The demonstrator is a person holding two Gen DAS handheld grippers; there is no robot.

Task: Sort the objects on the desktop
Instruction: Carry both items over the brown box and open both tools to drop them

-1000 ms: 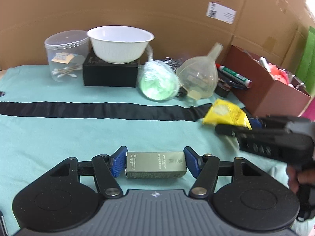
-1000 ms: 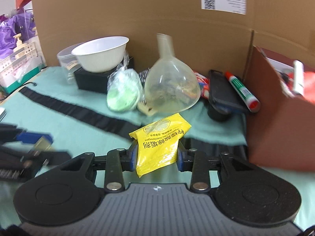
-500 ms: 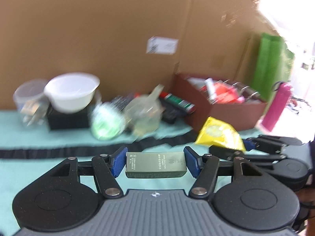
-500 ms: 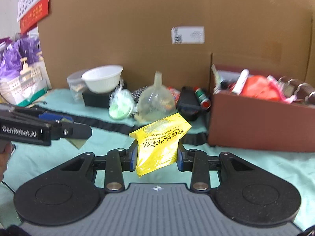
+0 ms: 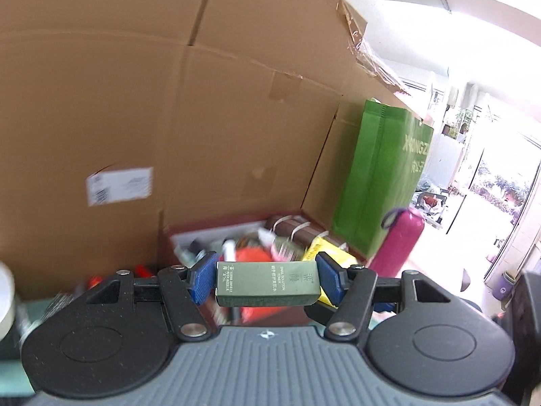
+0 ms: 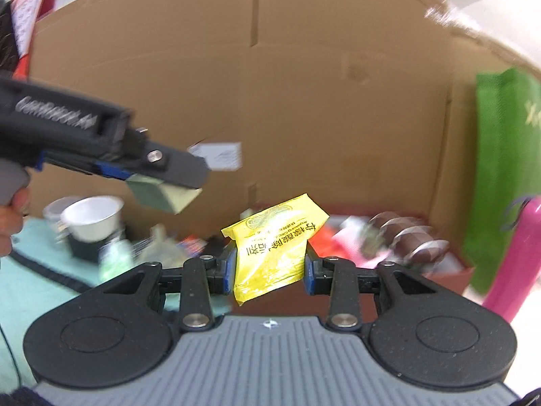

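The left gripper (image 5: pixel 267 282) was clamped end to end on the olive-green rectangular cardboard carton (image 5: pixel 267 283), held crosswise in the air. The right gripper (image 6: pixel 268 269) pinched the crinkled yellow foil sachet (image 6: pixel 274 248), which stood up between its blue pads (image 6: pixel 228 270). From the left wrist, the red-brown open cardboard box (image 5: pixel 233 228) lay at twelve o'clock, already crowded with oddments. The risk was plain: both loads were heading for one box, so the tools could knock together. The slick sachet, gripped only low down, could slip free. The carton could land on the clutter and tip out.
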